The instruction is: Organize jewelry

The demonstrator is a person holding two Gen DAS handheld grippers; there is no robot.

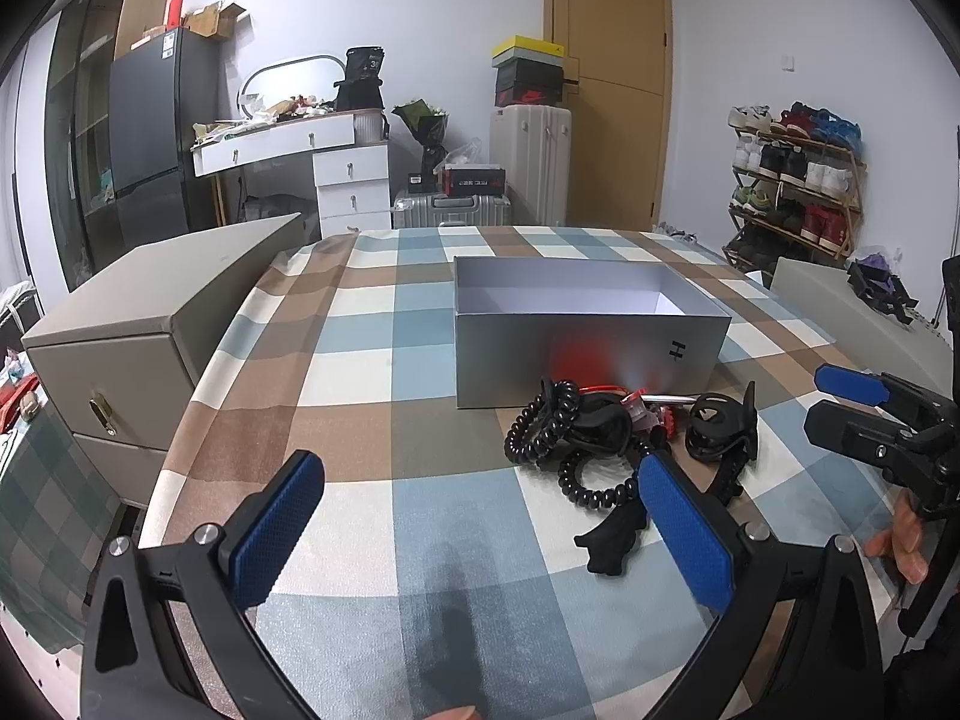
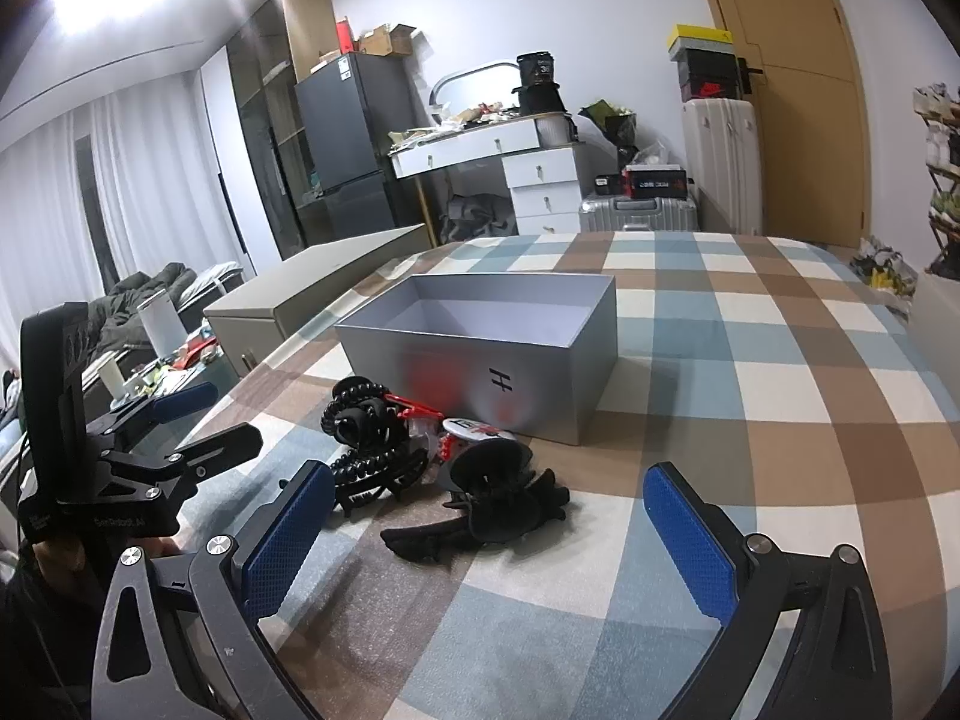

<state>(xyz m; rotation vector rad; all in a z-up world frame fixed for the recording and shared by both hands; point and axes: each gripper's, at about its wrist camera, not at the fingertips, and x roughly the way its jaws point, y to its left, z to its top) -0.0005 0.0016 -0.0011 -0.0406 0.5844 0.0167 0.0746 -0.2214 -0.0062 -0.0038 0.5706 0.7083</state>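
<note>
An open grey box stands empty on the checked tablecloth; it also shows in the right wrist view. In front of it lies a heap of black hair accessories: coil hair ties, claw clips and a small red item. My left gripper is open and empty, just short of the heap, its right finger beside a coil tie. My right gripper is open and empty, with the nearest black clip between its fingers' lines. Each gripper shows in the other's view: the right one, the left one.
A beige drawer cabinet stands against the table's left edge. The checked tablecloth stretches to the right of the box. Behind are a dresser, a fridge, suitcases, a door and a shoe rack.
</note>
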